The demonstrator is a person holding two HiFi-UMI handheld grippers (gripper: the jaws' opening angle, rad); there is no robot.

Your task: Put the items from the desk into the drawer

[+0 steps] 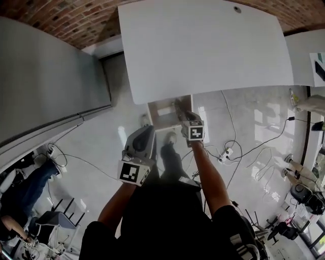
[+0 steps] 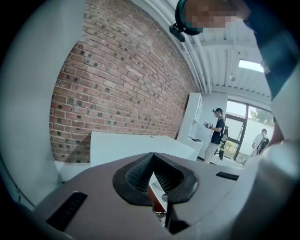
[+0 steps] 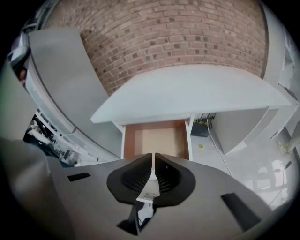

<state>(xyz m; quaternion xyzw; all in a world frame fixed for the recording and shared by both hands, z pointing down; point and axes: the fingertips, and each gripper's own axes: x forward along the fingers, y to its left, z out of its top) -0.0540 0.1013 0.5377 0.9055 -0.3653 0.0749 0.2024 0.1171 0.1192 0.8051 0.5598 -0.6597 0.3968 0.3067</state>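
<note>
The drawer (image 3: 157,140) stands pulled out from under the white tabletop (image 3: 197,93), showing its brown walls and tan floor. The right tool (image 3: 153,155) hangs above the drawer's front, tilted down toward it, its jaws narrowed to a thin slit with nothing between them. The left tool (image 2: 153,154) is left of the drawer and nearer the person, its jaws together at the tips and gripping nothing.

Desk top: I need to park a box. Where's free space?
The white desk top is bare throughout, save a small round grommet by its far edge. The open wooden drawer beneath shows bare floor too; nothing crowded.
</note>
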